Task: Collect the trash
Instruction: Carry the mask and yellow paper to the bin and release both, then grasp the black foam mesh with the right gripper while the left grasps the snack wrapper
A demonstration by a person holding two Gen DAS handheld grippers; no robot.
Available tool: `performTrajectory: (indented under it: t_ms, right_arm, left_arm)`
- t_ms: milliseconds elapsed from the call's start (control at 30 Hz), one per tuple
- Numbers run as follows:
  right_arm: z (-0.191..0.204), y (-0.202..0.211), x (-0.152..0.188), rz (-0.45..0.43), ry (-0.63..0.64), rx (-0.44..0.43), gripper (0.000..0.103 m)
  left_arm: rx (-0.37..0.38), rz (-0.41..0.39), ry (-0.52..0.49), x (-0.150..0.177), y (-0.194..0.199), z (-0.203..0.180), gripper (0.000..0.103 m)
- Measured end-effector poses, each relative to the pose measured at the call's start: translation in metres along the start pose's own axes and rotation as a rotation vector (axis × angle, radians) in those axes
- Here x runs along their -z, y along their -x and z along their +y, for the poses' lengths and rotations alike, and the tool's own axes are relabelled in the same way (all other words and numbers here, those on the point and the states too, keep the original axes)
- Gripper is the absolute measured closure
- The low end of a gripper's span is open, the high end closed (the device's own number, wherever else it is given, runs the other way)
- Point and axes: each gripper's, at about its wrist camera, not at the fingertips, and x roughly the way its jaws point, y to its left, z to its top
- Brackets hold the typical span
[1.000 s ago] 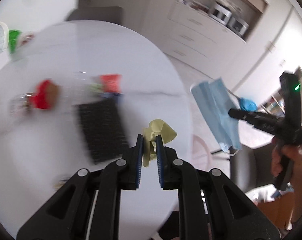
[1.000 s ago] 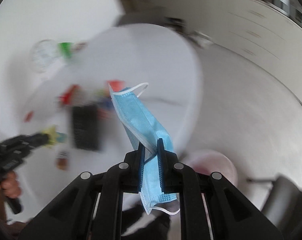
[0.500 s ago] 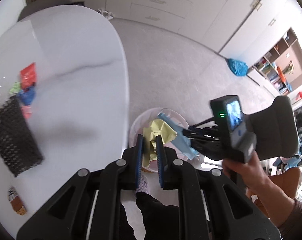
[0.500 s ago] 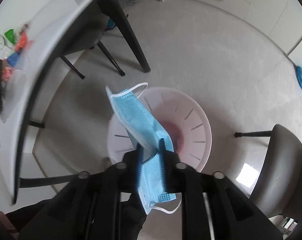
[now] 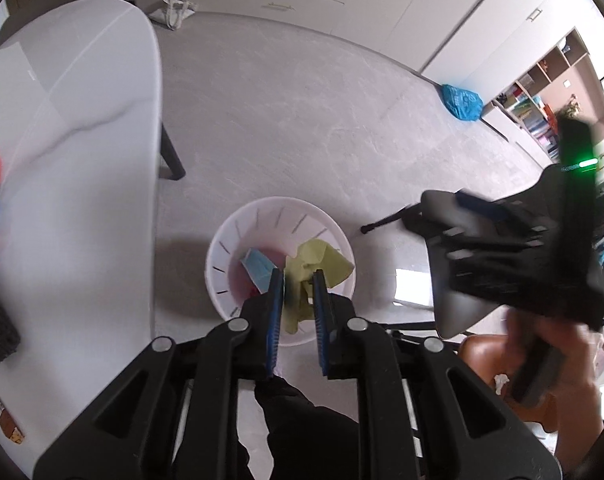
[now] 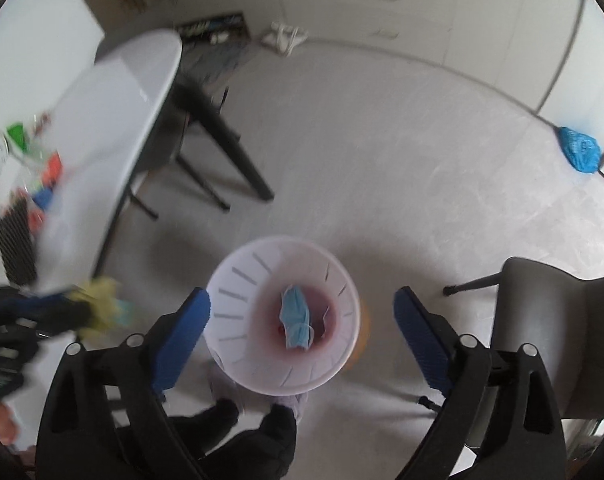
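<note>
White slotted plastic bin on floor | blue face mask lies inside it | your right gripper above it, jaws just opened wide, empty | your left gripper above it, jaws just starting to part, crumpled yellow paper between them

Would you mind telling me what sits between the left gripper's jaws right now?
In the left wrist view, the yellow crumpled paper sits between the left gripper jaws, above the white bin.
</note>
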Motion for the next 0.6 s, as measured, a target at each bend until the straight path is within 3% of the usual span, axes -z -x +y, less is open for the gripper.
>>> performTrajectory:
  t_ms: [33,100,133,333,600]
  right_arm:
    - [-0.003,0.011,-0.003,-0.017,-0.011,0.001,0.01]
    - [-0.008,0.025,-0.007,-0.034,-0.027,0.007,0.009]
    - [-0.01,0.031,-0.009,-0.042,-0.034,0.011,0.009]
    - [-0.01,0.047,-0.014,-0.056,-0.043,0.017,0.009]
    - [0.01,0.051,-0.015,-0.058,-0.003,0.012,0.009]
  left_arm:
    - [0.003,0.003,0.001,0.001,0.001,0.002,0.058]
    - [-0.009,-0.022,0.007,0.002,0.007,-0.003,0.03]
    - [-0.015,-0.039,0.005,0.002,0.009,-0.007,0.025]
    - [-0.027,-0.061,-0.028,-0.003,0.019,-0.012,0.013]
    - [-0.035,-0.101,-0.003,-0.003,0.039,-0.004,0.012]
